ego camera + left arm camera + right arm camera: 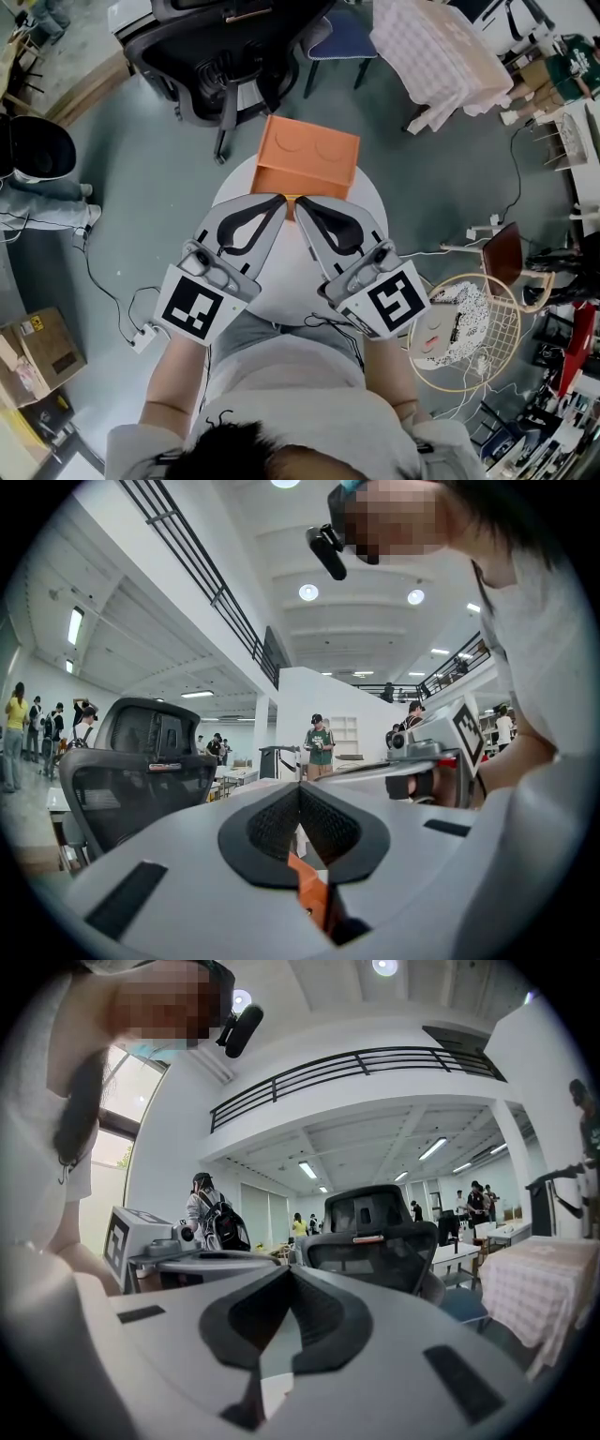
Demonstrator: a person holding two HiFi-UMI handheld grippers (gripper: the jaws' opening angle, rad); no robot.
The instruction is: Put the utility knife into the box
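Observation:
An orange box (306, 153) stands at the far side of a small round white table (281, 281). Both grippers lie side by side over the table, pointing at the box's near edge. My left gripper (284, 199) has its jaws closed tip to tip, and so does my right gripper (300, 201). In the left gripper view an orange sliver (310, 894) shows through the gap behind the closed tips (300, 787); I cannot tell whether it is the knife or the box. No utility knife is plainly visible in any view. The right gripper (291, 1274) shows only white table through its gap.
A black mesh office chair (225, 56) stands just behind the table and box. A wire basket with cloth (469, 328) sits on the floor at the right, and cables and a power strip (142, 336) lie at the left. People stand in the distant hall.

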